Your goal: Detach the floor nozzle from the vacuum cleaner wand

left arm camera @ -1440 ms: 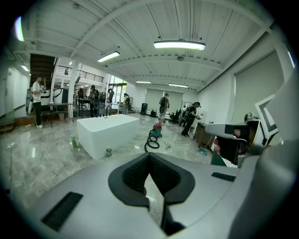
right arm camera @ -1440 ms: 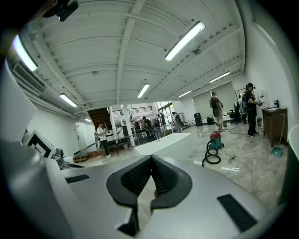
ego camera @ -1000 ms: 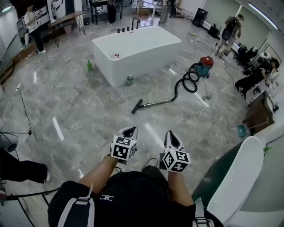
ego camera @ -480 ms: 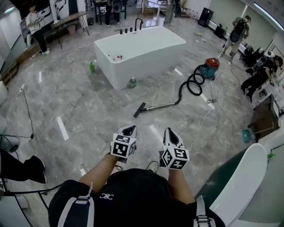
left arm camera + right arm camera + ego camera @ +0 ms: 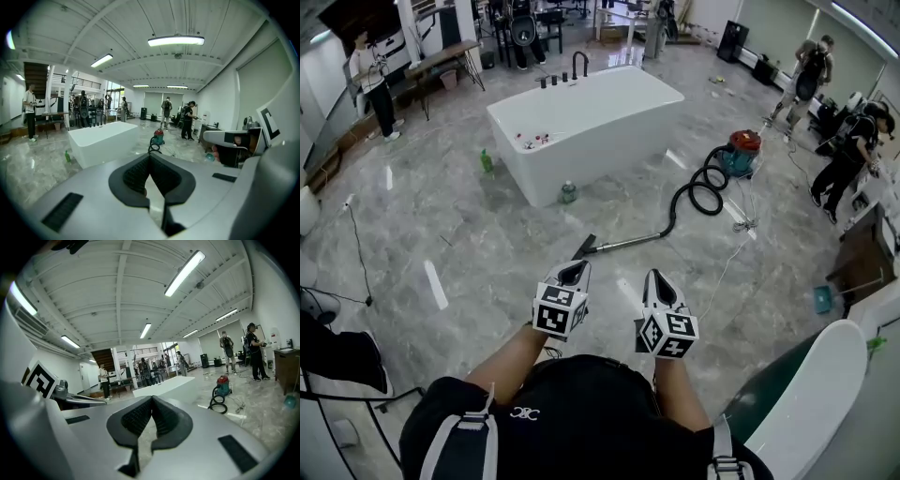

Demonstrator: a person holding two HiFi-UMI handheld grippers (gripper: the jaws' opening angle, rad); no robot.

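The vacuum cleaner lies on the grey marble floor ahead of me. Its black floor nozzle [image 5: 584,247] sits at the near end of a metal wand [image 5: 626,242], which joins a coiled black hose [image 5: 703,184] leading to the red-and-teal canister [image 5: 739,150]. My left gripper [image 5: 574,273] is shut and empty, just short of the nozzle in the head view. My right gripper [image 5: 657,279] is shut and empty too, beside it to the right. In the gripper views the left gripper [image 5: 150,155] and the right gripper [image 5: 152,398] show tips touching, with the canister [image 5: 158,136] [image 5: 222,385] far ahead.
A white freestanding bathtub [image 5: 581,122] stands beyond the vacuum, with a green bottle [image 5: 486,161] and a small can [image 5: 568,192] on the floor beside it. A white cord [image 5: 727,258] trails across the floor. Several people stand around the room's edges. A white curved object [image 5: 811,394] is at right.
I have walked forward with both grippers shut: the floor nozzle and wand now lie much closer, just beyond the left gripper's tips. The bathtub has drawn nearer as well.
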